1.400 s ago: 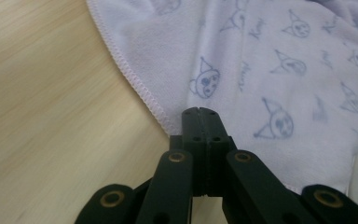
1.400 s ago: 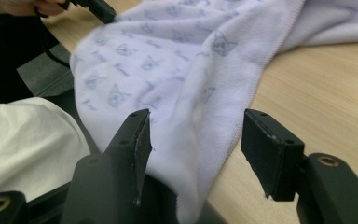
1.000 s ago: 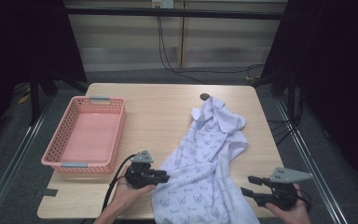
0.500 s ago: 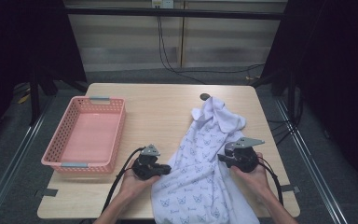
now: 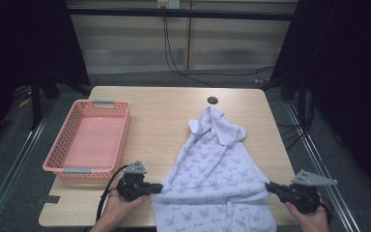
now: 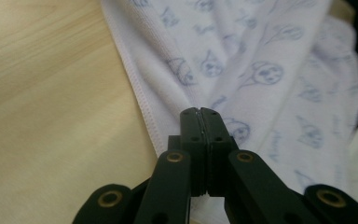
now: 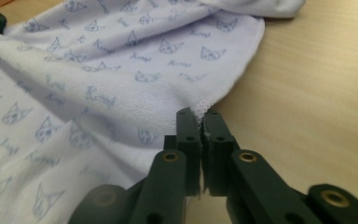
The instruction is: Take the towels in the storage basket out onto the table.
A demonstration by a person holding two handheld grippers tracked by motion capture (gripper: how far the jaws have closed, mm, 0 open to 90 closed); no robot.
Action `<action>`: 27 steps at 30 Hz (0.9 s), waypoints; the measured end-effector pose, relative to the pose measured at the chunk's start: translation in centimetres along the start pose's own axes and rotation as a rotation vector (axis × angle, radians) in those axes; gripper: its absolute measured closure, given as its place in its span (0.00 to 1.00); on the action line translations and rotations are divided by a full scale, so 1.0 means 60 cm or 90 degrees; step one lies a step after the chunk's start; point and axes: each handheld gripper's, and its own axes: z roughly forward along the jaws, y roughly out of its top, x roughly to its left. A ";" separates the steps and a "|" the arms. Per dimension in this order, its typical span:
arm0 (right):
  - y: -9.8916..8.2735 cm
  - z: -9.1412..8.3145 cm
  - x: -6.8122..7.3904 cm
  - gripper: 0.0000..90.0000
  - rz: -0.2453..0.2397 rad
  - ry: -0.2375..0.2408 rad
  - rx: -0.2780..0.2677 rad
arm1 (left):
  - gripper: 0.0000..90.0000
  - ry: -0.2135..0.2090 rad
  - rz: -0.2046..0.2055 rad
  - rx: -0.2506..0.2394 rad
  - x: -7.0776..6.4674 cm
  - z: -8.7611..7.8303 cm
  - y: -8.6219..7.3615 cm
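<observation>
High view: one pale towel (image 5: pixel 217 179) printed with small blue cat faces, spread over the right half of the wooden tabletop (image 5: pixel 164 111), its bunched far end near a dark round hole (image 5: pixel 212 100), its near end reaching the front edge.

Left gripper (image 5: pixel 155 187): at the towel's left edge, near the front of the tabletop, pointing toward the cloth; held by the person's left hand (image 5: pixel 121 212). Left gripper view: jaws pressed together with the stitched hem of the towel (image 6: pixel 261 70) pinched between them; bare wood lies to the left of the hem.

Right gripper (image 5: pixel 270 186): at the towel's right edge, near the tabletop's right front corner, pointing toward the cloth; held by the right hand (image 5: pixel 314 220). Right gripper view: jaws have just been closing and are clamped on the towel's (image 7: pixel 98 84) hem, cloth fanning out to the left, bare wood to the right.

Also present: pink plastic basket (image 5: pixel 58 162), on the tabletop's left side, just beyond the left gripper.
</observation>
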 end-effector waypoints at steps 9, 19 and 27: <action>0.004 -0.007 0.018 0.58 -0.021 0.002 -0.014 | 0.88 -0.011 0.000 -0.036 -0.006 -0.012 0.001; 0.070 0.092 -0.006 0.62 -0.042 0.016 0.000 | 0.76 0.015 -0.014 -0.048 0.052 0.064 0.076; 0.095 0.132 0.001 0.59 -0.075 0.032 0.021 | 0.76 0.043 -0.013 -0.011 0.067 0.112 0.093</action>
